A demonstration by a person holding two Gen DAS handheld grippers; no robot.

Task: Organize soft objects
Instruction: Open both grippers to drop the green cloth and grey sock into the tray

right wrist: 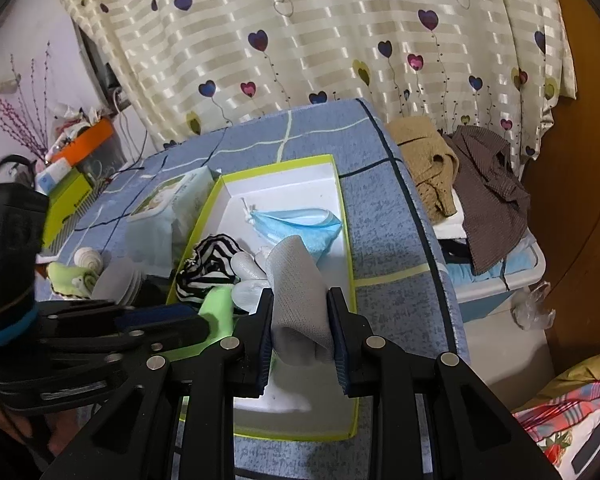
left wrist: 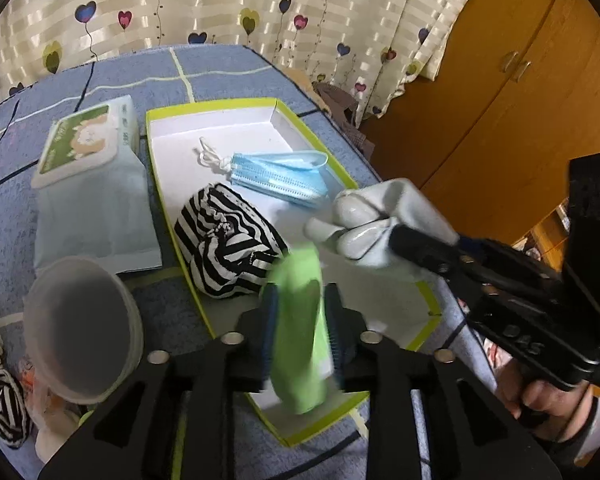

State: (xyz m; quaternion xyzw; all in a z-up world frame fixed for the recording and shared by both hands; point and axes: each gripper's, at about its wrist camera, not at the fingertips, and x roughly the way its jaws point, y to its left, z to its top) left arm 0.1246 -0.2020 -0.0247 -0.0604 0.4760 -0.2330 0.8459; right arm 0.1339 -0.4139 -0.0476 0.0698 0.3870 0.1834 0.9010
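As it droops, green cloth [left wrist: 298, 320], blurred, limp

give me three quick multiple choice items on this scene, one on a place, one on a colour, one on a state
1. Where is the striped pouch?
A. inside the box
B. on the tissue pack
C. inside the cup

2. What colour is the cloth between the left claw's pads?
A. red
B. green
C. black

3. How is the right claw?
A. wide open, nothing in it
B. clamped on the grey glove
C. out of view

Key: 1 A, it lies on the box's white floor; 2 B, bright green; 3 B, both pads press the glove.
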